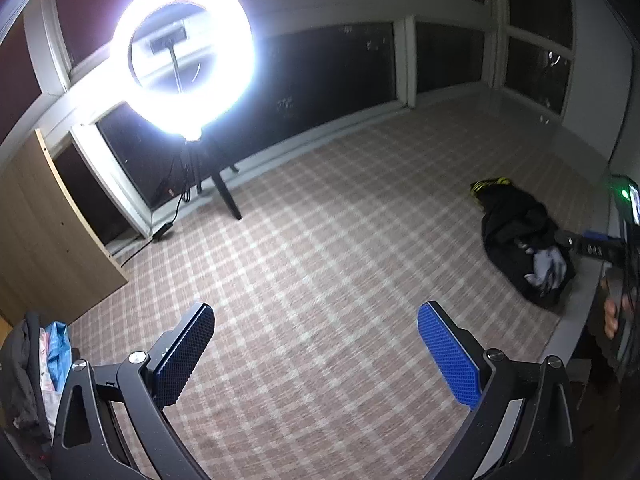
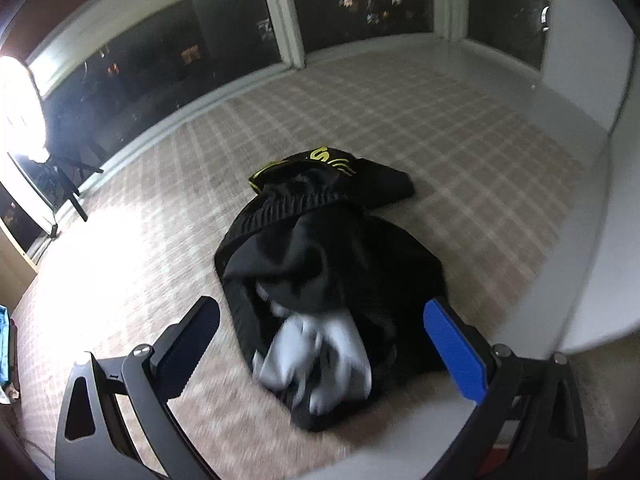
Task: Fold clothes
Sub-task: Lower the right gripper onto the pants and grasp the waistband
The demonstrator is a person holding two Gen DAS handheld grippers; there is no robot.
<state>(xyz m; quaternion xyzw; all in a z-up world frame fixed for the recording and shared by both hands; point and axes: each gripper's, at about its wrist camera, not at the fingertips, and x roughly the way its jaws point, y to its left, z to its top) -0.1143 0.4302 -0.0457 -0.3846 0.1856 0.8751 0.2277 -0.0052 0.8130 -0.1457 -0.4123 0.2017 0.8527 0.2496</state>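
Both sets of jaws stand wide apart and grasp nothing: the right gripper (image 2: 320, 344) hangs over the near end of a crumpled black garment (image 2: 320, 248), its blue pads either side of a pale patch (image 2: 320, 356) too blurred to identify, while the left gripper (image 1: 316, 356) is over bare checked bedcover (image 1: 320, 240). From the left wrist view the garment lies well off to the right, near the bed's edge. A ring light (image 1: 184, 52) glares by the dark windows, washing out detail around it.
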